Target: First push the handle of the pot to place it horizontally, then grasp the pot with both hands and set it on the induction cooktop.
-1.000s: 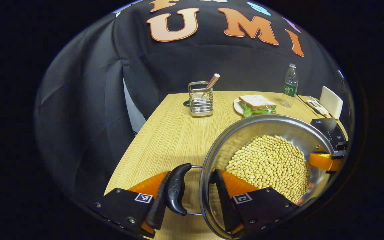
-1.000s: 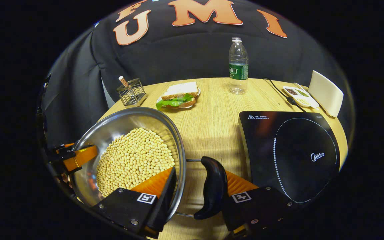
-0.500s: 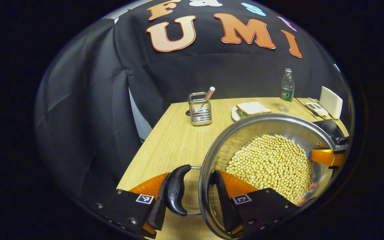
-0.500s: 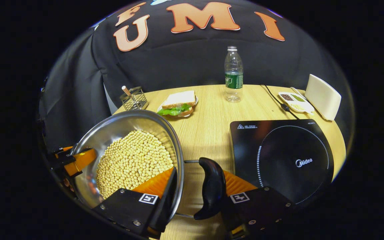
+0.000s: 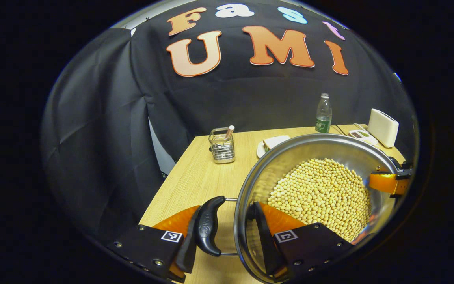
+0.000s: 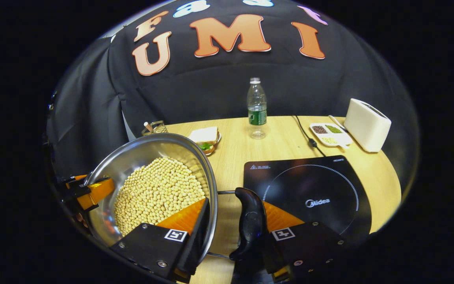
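left gripper [image 5: 227,236] and right gripper [image 6: 227,236] each clamp a side handle against the rim of the pot [image 6: 132,157], keeping the beans (heaped) level

pot is carried above the table [image 6: 278,142], left of the induction cooktop [image 6: 309,189], which lies just ahead for the set-down

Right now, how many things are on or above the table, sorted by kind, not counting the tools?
Cookware: 1, the pot of beans
Appliances: 2, cooktop, white toaster
Food plates: 2, sandwich, divided dish
Bottles: 1, water bottle
Wire holders: 1, utensil caddy
Total: 7
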`<act>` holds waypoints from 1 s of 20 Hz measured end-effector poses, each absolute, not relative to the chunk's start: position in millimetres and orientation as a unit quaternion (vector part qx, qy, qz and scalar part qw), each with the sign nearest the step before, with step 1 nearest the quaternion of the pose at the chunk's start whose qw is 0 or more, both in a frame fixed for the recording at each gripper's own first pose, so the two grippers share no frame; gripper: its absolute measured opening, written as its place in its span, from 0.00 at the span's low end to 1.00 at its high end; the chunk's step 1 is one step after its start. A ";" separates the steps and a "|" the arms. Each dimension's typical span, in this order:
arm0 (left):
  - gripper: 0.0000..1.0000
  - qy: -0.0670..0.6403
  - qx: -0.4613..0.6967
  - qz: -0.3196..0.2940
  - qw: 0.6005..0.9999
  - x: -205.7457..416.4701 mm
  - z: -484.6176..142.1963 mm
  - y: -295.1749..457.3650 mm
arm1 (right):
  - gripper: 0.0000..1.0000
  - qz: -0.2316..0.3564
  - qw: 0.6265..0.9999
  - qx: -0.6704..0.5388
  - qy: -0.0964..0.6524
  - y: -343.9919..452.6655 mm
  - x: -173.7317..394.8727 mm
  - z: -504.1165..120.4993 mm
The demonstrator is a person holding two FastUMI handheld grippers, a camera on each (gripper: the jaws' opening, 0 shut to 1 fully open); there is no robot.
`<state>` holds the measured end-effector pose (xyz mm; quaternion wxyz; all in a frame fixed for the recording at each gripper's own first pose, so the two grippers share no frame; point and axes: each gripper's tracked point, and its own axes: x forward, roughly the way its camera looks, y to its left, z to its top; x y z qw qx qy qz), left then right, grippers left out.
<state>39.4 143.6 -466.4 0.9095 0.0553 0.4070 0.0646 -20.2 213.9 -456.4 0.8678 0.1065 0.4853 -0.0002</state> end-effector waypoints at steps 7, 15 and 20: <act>0.69 0.382 0.056 0.037 0.922 63.2 -439.5 78.1 | 0.63 -0.031 0.881 0.105 0.460 148.4 -18.1 -430.1; 0.69 0.369 0.052 0.002 0.928 81.6 -431.6 0.6 | 0.59 -0.065 0.893 0.094 0.435 76.3 -24.9 -416.8; 0.69 0.359 0.053 -0.014 0.932 92.5 -434.3 -41.5 | 0.63 -0.082 0.894 0.094 0.430 35.6 -26.3 -419.4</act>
